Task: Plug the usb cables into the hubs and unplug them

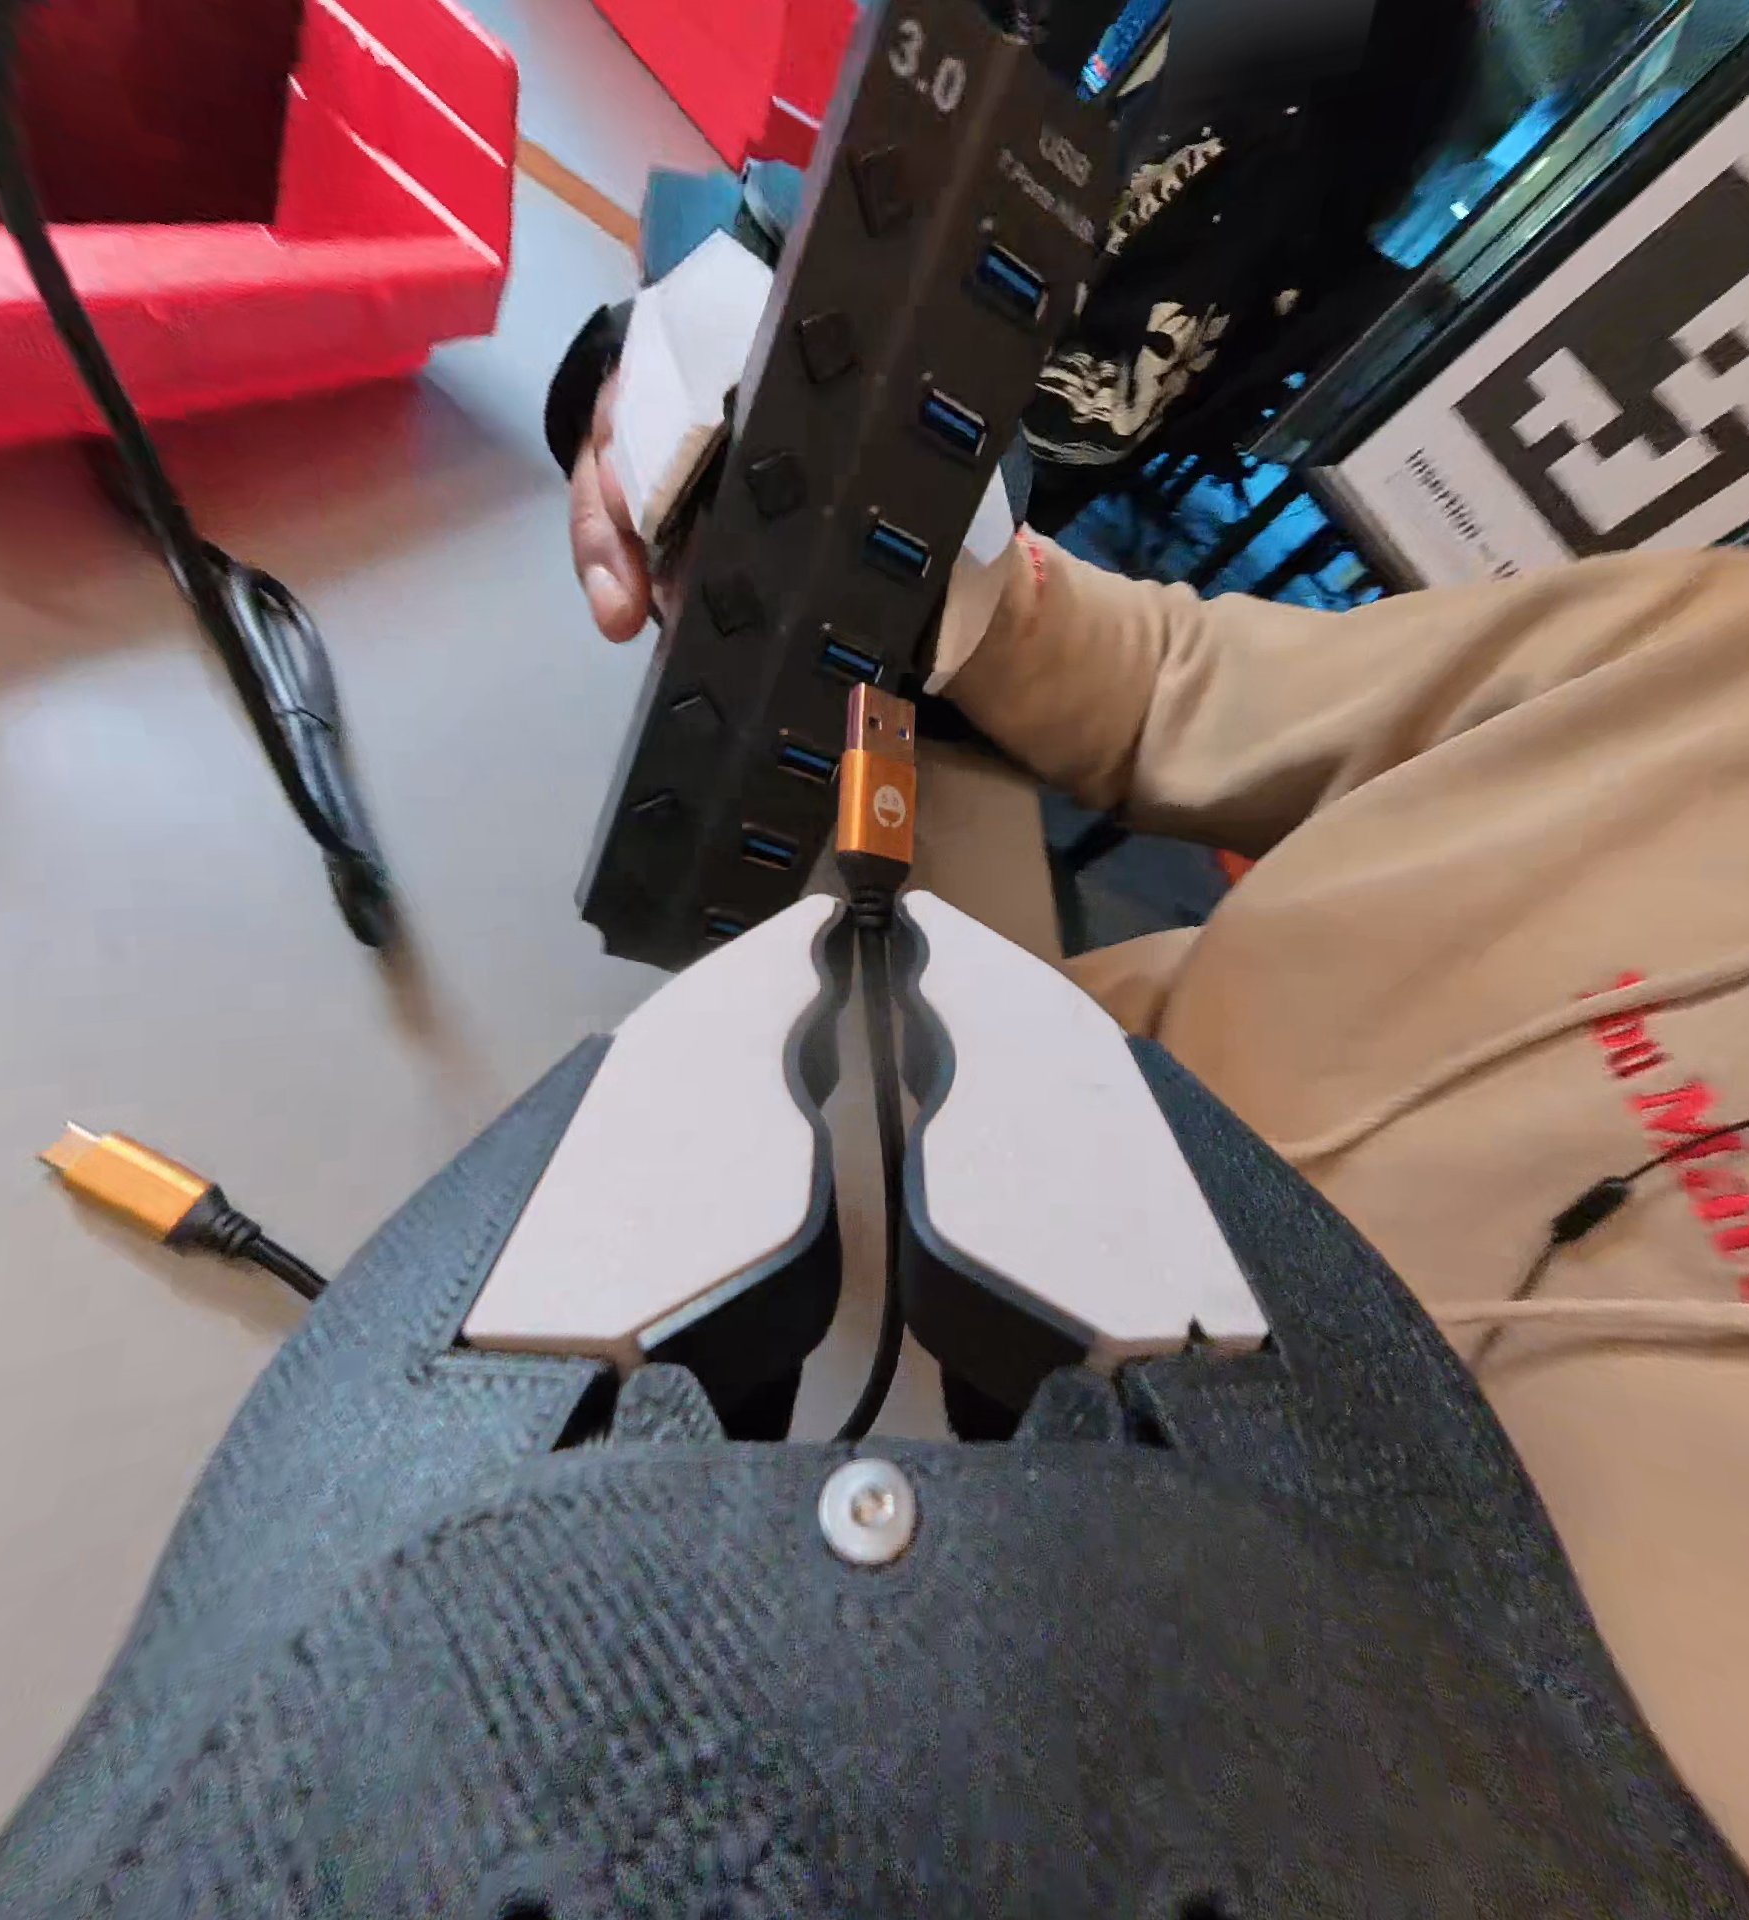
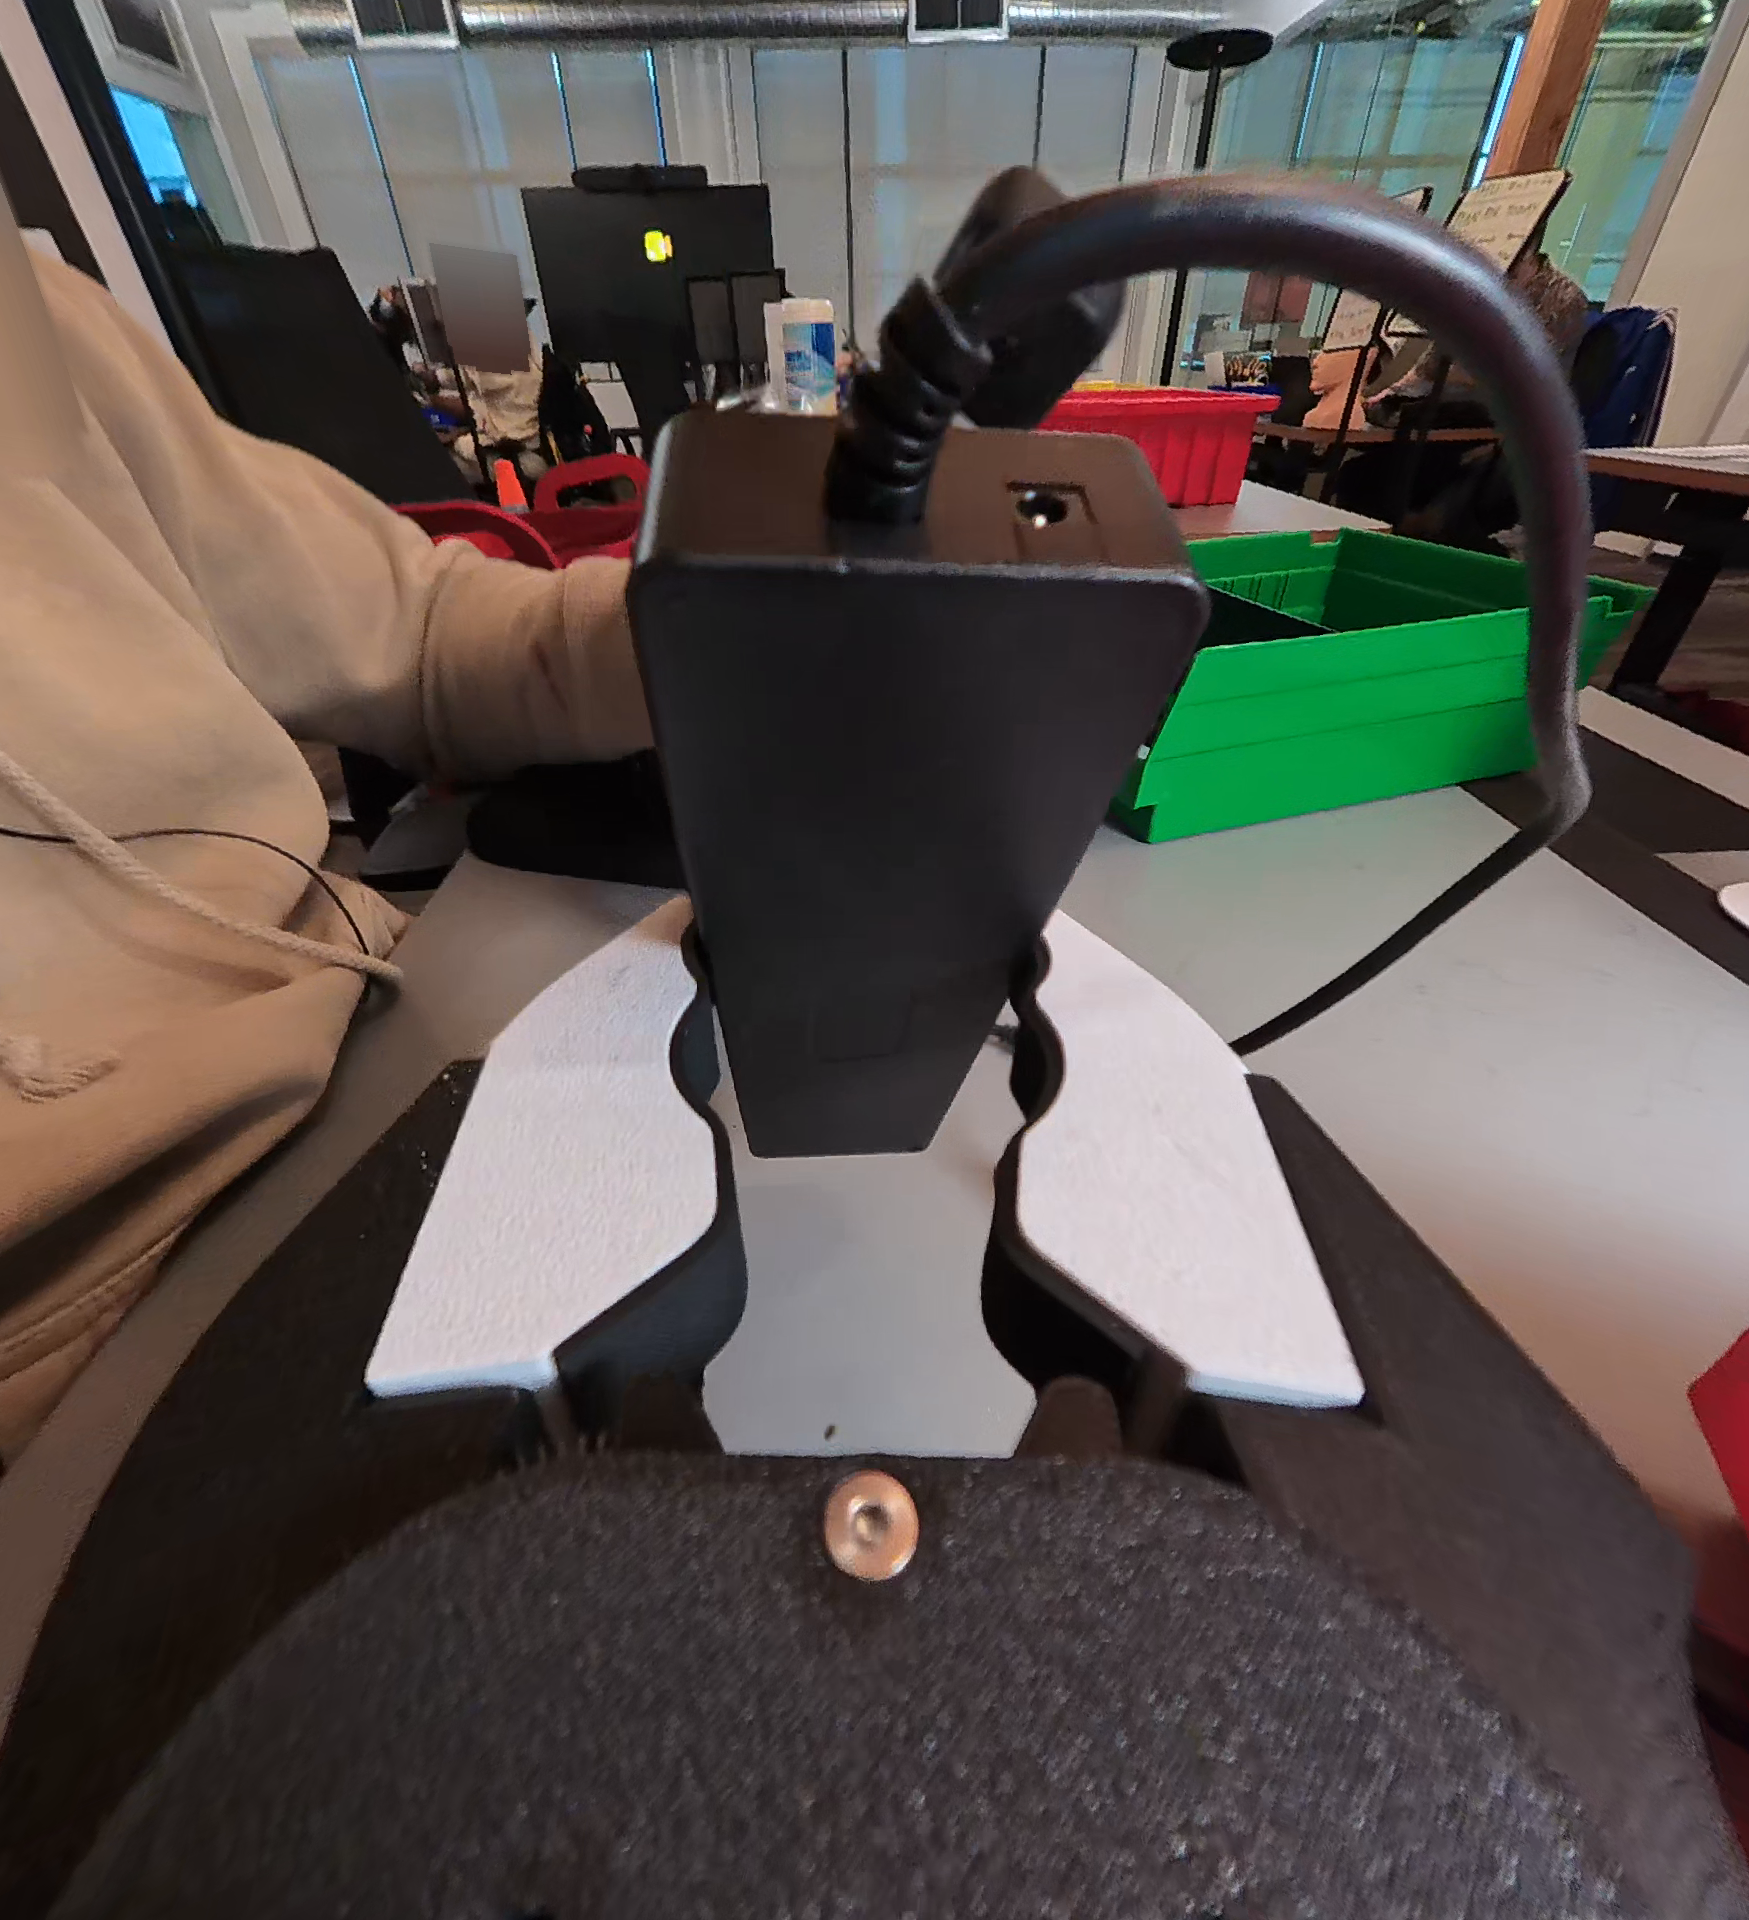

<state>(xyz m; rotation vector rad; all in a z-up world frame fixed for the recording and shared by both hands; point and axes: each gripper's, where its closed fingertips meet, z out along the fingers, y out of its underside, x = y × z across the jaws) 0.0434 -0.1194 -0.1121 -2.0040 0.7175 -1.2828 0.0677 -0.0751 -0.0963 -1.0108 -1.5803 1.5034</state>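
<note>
Above the tabletop, both tools hold their halves of the job in the air

Left gripper point(image 1: 868, 914) pinches the thin black cable just behind the orange USB plug point(image 1: 876, 790), whose metal tip sits beside the hub's blue ports; a grip that low on limp cable probably lets the plug wobble. Right gripper point(image 2: 865, 1023) clamps the hub point(image 2: 901, 790) by its narrow end; rigid, light, smooth plastic, likely to pivot under insertion force
</note>
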